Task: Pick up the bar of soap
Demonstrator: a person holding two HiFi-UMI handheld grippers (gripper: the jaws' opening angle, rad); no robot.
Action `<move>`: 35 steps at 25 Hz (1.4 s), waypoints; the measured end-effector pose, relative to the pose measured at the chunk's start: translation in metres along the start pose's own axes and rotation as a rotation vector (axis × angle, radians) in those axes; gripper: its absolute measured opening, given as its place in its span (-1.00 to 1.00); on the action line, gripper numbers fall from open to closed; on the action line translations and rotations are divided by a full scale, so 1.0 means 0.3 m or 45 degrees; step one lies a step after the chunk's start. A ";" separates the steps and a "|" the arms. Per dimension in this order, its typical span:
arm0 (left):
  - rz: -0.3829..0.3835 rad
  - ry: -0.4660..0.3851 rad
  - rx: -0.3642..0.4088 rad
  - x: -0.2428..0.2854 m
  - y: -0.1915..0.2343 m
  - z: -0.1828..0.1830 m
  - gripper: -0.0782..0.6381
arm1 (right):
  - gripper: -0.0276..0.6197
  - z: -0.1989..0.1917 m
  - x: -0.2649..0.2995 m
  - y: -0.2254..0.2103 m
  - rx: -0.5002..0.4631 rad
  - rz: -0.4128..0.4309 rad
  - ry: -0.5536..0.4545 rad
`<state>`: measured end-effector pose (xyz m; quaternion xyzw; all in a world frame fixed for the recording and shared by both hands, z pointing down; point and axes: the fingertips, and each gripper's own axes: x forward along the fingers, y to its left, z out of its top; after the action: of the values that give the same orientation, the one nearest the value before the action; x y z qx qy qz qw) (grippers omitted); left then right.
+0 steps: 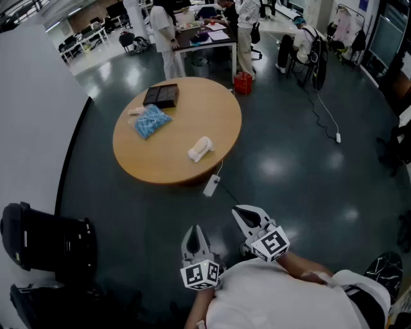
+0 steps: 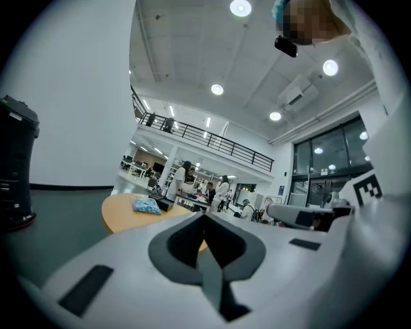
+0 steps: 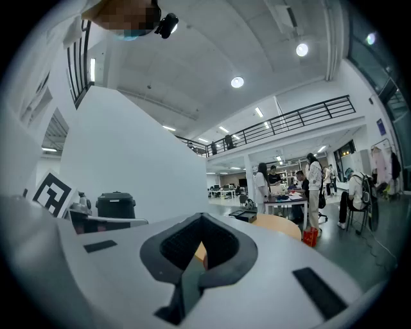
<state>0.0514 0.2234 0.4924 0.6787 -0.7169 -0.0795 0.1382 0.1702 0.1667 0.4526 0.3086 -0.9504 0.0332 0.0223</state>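
- Left gripper [image 1: 194,232]: held close at the person's chest, jaws together, nothing between them.
- Right gripper [image 1: 241,213]: just beside the left one, jaws likewise closed and empty (marker cube toward the wearer).
- Black bin [image 1: 45,239]: on the floor at left, by the white wall.
- Round table [image 1: 160,159]: wooden, well ahead of both grippers.
- Bar of soap [image 1: 200,149]: white, lying on the table's near-right part, touched by neither gripper.
- Blue packet [image 1: 151,121], black box [image 1: 161,95]: on the table's far-left side.

Open office hall, round wooden table [image 1: 192,115] ahead of me.
Dark glossy floor [image 1: 289,167], white curved wall [image 1: 32,115] on my left, black bin [image 1: 45,241] beside it, ceiling lights [image 2: 241,8], railed mezzanine [image 3: 302,115].
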 end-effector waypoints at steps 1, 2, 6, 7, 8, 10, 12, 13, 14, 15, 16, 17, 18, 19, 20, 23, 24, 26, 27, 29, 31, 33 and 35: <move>0.001 -0.001 0.000 0.000 -0.004 0.003 -0.76 | -0.87 0.002 -0.001 0.000 -0.001 0.003 0.001; 0.002 -0.002 0.001 0.000 -0.007 0.005 -0.76 | -0.87 0.004 -0.003 0.000 -0.002 0.005 0.002; 0.003 -0.003 0.004 0.007 -0.016 0.005 -0.76 | -0.88 0.004 -0.003 -0.012 0.006 -0.003 0.003; -0.001 -0.002 0.010 0.009 -0.017 0.005 -0.76 | -0.87 0.005 -0.002 -0.015 0.007 -0.005 0.002; -0.004 -0.002 0.014 0.010 -0.018 0.005 -0.76 | -0.88 0.006 -0.001 -0.017 0.008 -0.006 0.000; -0.002 0.001 0.012 0.013 -0.018 0.003 -0.76 | -0.88 0.005 0.001 -0.020 0.005 -0.009 -0.001; 0.000 0.002 0.010 0.017 -0.017 -0.002 -0.76 | -0.87 -0.001 0.003 -0.027 0.017 -0.011 0.002; 0.002 0.004 0.011 0.021 -0.017 -0.004 -0.76 | -0.87 -0.004 0.004 -0.032 0.038 -0.009 0.004; 0.002 0.005 0.013 0.027 -0.018 -0.005 -0.76 | -0.87 -0.007 0.005 -0.040 0.068 -0.004 0.006; 0.002 0.007 0.015 0.034 -0.021 -0.006 -0.76 | -0.87 -0.008 0.007 -0.050 0.095 0.000 0.007; 0.003 0.008 0.016 0.042 -0.023 -0.008 -0.76 | -0.87 -0.008 0.009 -0.060 0.109 0.004 0.007; 0.006 0.009 0.016 0.049 -0.026 -0.010 -0.76 | -0.87 -0.008 0.011 -0.069 0.107 0.006 0.008; 0.011 0.011 0.015 0.055 -0.028 -0.014 -0.76 | -0.87 -0.009 0.012 -0.078 0.095 0.008 0.010; 0.016 0.012 0.013 0.060 -0.031 -0.018 -0.76 | -0.87 -0.013 0.012 -0.087 0.080 0.010 0.016; 0.023 0.014 0.010 0.064 -0.034 -0.023 -0.76 | -0.87 -0.019 0.011 -0.098 0.066 0.012 0.025; 0.055 0.020 -0.002 0.082 -0.040 -0.040 -0.76 | -0.87 -0.034 0.016 -0.145 0.036 0.021 0.046; 0.067 0.020 -0.005 0.091 -0.042 -0.044 -0.76 | -0.87 -0.037 0.019 -0.163 0.029 0.026 0.049; 0.088 0.020 -0.004 0.113 -0.048 -0.052 -0.76 | -0.87 -0.044 0.029 -0.201 0.021 0.041 0.050; 0.096 0.019 0.001 0.127 -0.051 -0.056 -0.76 | -0.87 -0.049 0.039 -0.220 0.017 0.049 0.049; 0.109 0.018 0.010 0.161 -0.057 -0.055 -0.76 | -0.87 -0.057 0.072 -0.264 0.007 0.059 0.053; 0.115 0.028 0.009 0.192 -0.056 -0.052 -0.76 | -0.87 -0.064 0.107 -0.299 0.017 0.054 0.064; 0.115 0.040 0.010 0.239 -0.031 -0.048 -0.76 | -0.87 -0.073 0.156 -0.325 0.032 0.044 0.071; 0.103 0.043 0.022 0.319 0.018 -0.039 -0.76 | -0.87 -0.088 0.238 -0.354 0.032 0.032 0.079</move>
<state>0.0458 0.1293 0.5137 0.6515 -0.7420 -0.0562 0.1477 0.1756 0.0413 0.4887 0.2958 -0.9525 0.0551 0.0475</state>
